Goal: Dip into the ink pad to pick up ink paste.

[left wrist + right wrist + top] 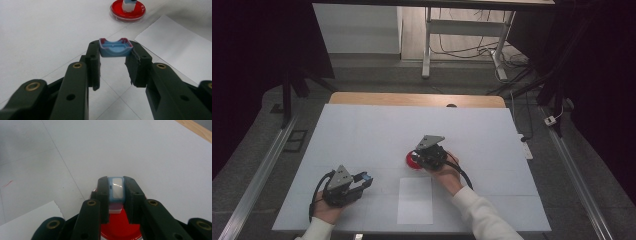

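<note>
Dim room, evenly lit table, soft focus.

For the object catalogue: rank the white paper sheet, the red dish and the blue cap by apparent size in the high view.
1. White paper sheet
2. Red dish, partly hidden by the right tongs
3. Blue cap, in the left tongs

tabletop: wide white sheet-covered tabletop [362, 135], bare wooden strip along its far edge
paper: white rectangular sheet of paper [415, 200], flat near the front edge
desk frame: white metal desk frame [428, 45] on the floor beyond
cables: dark tangled cables [472, 50] beneath it
</note>
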The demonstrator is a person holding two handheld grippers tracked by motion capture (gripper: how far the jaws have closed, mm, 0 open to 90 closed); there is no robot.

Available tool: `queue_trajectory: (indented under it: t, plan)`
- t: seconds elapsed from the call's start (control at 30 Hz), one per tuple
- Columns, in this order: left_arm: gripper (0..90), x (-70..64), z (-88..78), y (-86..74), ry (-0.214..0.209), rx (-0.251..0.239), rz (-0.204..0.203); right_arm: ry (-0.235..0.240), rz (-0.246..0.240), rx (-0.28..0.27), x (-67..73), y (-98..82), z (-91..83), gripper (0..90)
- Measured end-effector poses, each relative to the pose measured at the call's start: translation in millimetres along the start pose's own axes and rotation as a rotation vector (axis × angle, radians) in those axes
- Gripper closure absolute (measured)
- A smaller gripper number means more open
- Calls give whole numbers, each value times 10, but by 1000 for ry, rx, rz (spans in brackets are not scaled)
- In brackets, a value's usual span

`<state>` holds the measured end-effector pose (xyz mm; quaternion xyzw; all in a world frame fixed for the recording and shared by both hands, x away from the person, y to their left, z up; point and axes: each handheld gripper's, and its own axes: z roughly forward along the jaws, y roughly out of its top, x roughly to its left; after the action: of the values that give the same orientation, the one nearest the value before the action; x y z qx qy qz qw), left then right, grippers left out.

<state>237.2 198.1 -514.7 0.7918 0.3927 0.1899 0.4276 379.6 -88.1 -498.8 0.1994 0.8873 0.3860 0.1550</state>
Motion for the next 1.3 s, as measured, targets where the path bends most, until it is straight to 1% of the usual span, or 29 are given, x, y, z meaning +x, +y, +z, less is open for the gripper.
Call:
queue_trajectory:
  t: [0.07, 0.13, 0.2, 0.23, 0.3, 0.4, 0.43, 0.6, 1.03, 1.3]
  plan:
    - [643, 0, -2, 0, 1, 0, 0, -3, -1, -3, 0, 1, -4, 748]
    - [643, 2, -4, 0, 4, -3, -1, 0, 14, -15, -1, 9, -23, 748]
    - [643, 7, -5, 0, 1, -4, -2, 3, 16, -12, -7, 21, -45, 748]
    - [643, 8, -5, 0, 3, -4, -1, 7, 17, -19, -10, 19, -54, 748]
    - [643, 10, -6, -1, 2, -5, -2, 15, 38, -45, -16, 21, -68, 748]
    - [642, 13, -5, -1, 3, -5, -2, 10, 36, -71, -10, 40, -100, 748]
    - [643, 13, -5, -1, 3, -5, -2, 7, 31, -66, -8, 46, -114, 748]
    - [642, 9, -1, -1, 4, -2, 1, 5, 22, -75, 1, 59, -136, 748]
    - [642, 6, 6, -6, 4, 1, 3, 8, 27, -64, 2, 53, -131, 748]
    - [642, 3, 4, -5, 5, -1, 3, 10, 26, -69, 11, 61, -150, 748]
